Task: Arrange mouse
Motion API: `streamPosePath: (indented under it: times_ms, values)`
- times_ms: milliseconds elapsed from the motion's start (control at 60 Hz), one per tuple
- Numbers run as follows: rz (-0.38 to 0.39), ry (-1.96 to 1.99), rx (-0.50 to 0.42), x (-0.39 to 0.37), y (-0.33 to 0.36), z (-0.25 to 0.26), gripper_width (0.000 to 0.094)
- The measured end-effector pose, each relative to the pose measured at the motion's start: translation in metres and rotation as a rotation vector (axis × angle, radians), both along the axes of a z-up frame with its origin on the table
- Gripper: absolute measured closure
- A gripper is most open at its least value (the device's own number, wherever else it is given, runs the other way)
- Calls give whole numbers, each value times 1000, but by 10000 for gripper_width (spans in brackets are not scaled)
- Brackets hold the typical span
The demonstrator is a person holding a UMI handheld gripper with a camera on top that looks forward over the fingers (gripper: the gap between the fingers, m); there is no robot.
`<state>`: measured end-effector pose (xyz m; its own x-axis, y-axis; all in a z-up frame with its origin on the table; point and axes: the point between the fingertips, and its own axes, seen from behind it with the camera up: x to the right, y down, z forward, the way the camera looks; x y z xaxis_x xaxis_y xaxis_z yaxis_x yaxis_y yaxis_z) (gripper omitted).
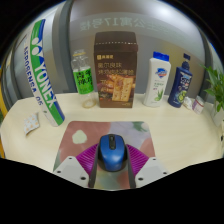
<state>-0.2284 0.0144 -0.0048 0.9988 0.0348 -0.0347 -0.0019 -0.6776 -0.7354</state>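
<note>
A blue computer mouse (112, 153) sits between my two fingers, its back end toward me. My gripper (112, 150) is shut on it, with the magenta pads (88, 157) pressing against both of its sides. Under and ahead of the mouse lies a rectangular mouse pad (90, 133) with a pale, multicoloured surface on the beige table (175, 125). The mouse is over the near half of the pad; I cannot tell whether it rests on the pad or hangs just above it.
Along the wall behind the pad stand a green-and-white shuttlecock tube (45, 65), a clear bottle with a green label (84, 78), a brown box (115, 68), a white pump bottle (158, 80) and a blue bottle (181, 82). Plant leaves (215, 92) show beside the blue bottle.
</note>
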Motion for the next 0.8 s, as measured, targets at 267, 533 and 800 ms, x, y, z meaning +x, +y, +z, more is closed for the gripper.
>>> streamPosePath:
  times_ms: [267,533,800]
  values:
    - [-15,-90,48,-4,-31,54,91]
    - [-56,-114,112,-7,-121,155,85]
    - [-46,-152,142,-10,-212,194,87]
